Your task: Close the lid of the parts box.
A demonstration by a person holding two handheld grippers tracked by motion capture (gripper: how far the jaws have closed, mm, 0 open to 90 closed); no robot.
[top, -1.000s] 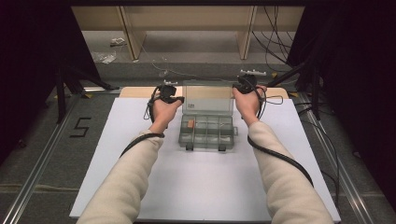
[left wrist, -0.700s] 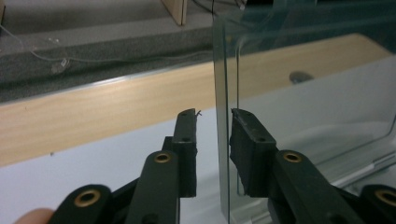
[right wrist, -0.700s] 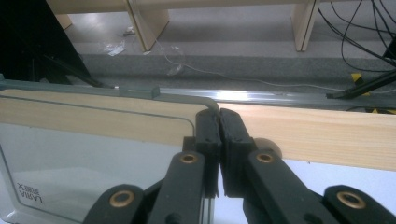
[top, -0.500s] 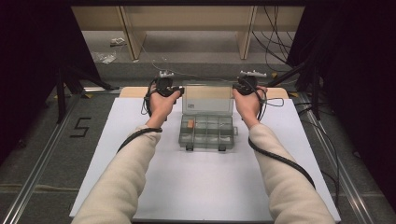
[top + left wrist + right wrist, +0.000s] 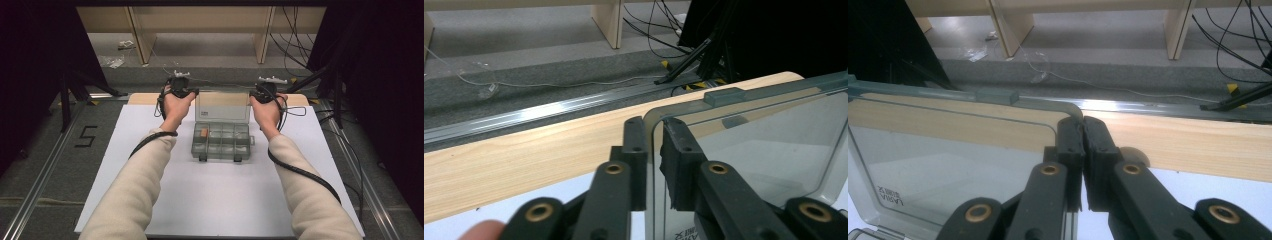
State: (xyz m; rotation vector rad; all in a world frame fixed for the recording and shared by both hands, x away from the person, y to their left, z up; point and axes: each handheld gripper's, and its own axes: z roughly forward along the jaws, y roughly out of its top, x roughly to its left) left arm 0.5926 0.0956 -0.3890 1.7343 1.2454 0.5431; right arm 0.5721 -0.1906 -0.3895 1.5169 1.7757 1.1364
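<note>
Both tongs, left (image 5: 653, 165) and right (image 5: 1083, 165), pinch the raised clear lid (image 5: 222, 106) of the organizer box (image 5: 221, 141) mid-bench; the left's jaws have just been closing. Uneven lift could twist its hinge.

A high camera looks forward and down over the counter (image 5: 210, 200); both gripper cameras sit close behind the upright clear lid (image 5: 774, 150), facing the floor beyond.

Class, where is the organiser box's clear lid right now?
In the high view the lid stands upright behind the box, its top corners between the left gripper and right gripper.
</note>
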